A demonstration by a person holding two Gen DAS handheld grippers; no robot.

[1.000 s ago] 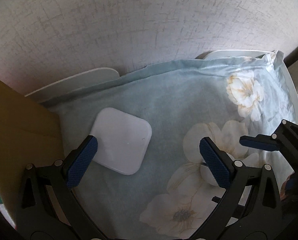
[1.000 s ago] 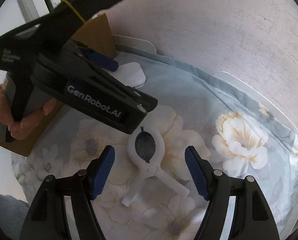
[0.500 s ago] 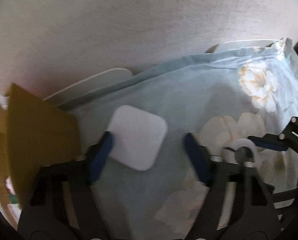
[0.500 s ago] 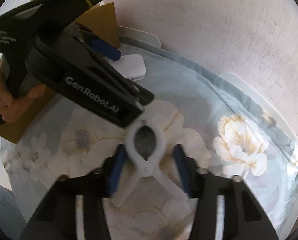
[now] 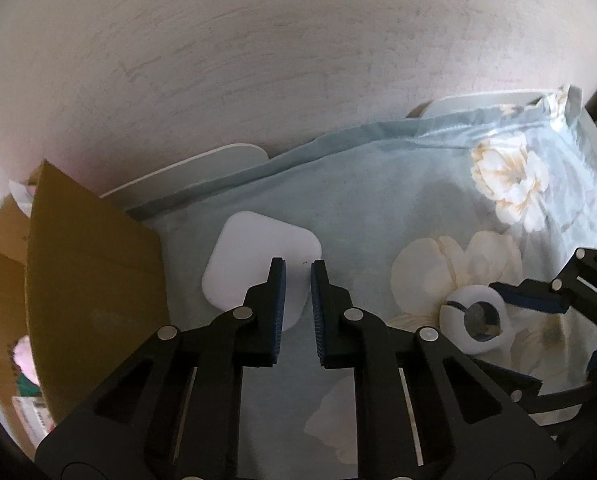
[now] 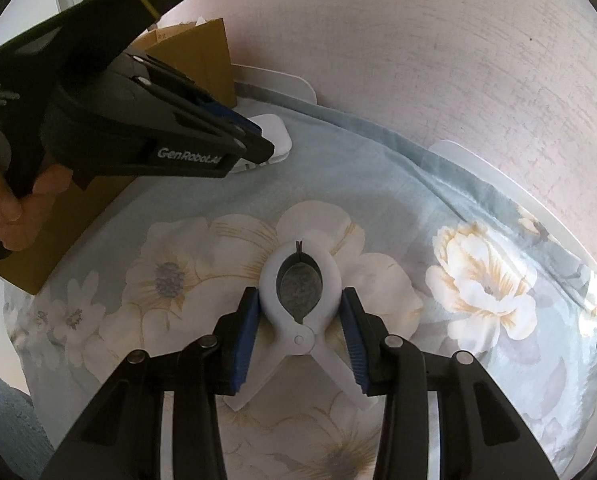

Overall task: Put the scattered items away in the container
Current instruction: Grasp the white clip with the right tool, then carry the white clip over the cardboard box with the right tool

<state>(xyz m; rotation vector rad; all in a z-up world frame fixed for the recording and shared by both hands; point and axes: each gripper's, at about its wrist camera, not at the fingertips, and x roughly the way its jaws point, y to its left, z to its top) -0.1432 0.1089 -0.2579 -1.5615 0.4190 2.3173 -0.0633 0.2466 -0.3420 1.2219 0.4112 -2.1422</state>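
Your right gripper (image 6: 298, 316) pinches the white plastic clamp (image 6: 298, 300) at lower centre of the right wrist view: both blue pads (image 6: 248, 328) press against the sides of its rounded head, just above the pivot, and its two handles splay out below toward the bottom of the frame. The clamp lies on the floral cloth (image 6: 378, 208), over a large cream flower. These jaws have closed onto the clamp in the last moment and now stand steady.

Your left gripper (image 5: 297, 280) has just been closing, and its jaws now stand almost together, with only a thin slit between them. In the left wrist view the tips sit over the lower right corner of the white square pad (image 5: 250, 256), which lies flat on the cloth at centre of the frame. Whether the tips grip the pad's edge or only rest above it you cannot tell from either view; in the right wrist view the gripper (image 6: 258, 142) reaches the pad (image 6: 276, 136) at upper left, held by your hand (image 6: 6, 196).

Just left of the pad stands the open cardboard box (image 5: 86, 280), its brown flap filling the left side of the frame. Behind the cloth rises a pale textured wall (image 5: 298, 60), and a white table edge (image 5: 202, 164) shows beneath the cloth.
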